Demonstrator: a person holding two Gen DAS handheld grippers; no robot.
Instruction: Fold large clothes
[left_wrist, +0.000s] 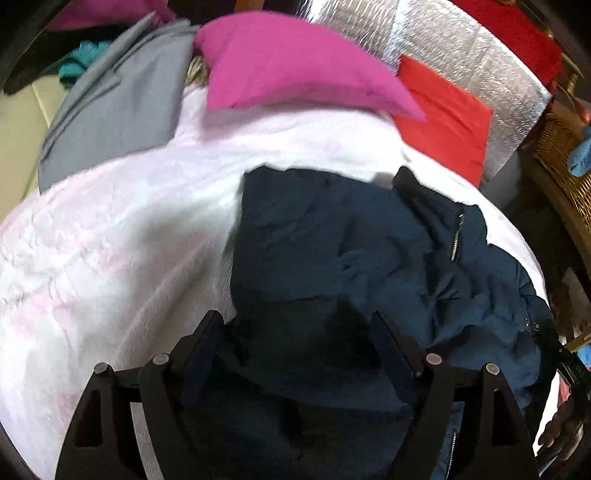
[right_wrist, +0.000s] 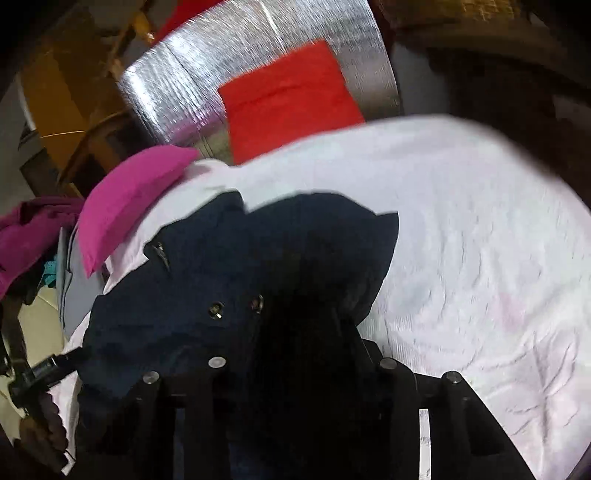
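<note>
Navy jacket (left_wrist: 369, 258): spread on bed (left_wrist: 110, 258) for folding. Left gripper (left_wrist: 299, 332) fingers wide, gripping nothing; right gripper (right_wrist: 295, 354) fingers: grip unclear.

Crumpled navy zippered jacket (left_wrist: 369, 266), snap buttons showing, on pale pink bedspread (left_wrist: 110, 240).

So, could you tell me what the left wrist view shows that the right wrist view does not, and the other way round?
Only the left wrist view shows the wicker basket at the right edge and the left gripper, its jaws spread wide over the jacket. Only the right wrist view shows the two snap buttons and the right gripper; dark fabric hides its jaws. Both show the navy jacket on the pale pink sheet, the magenta pillow, the red cloth and the silver sheet.
</note>
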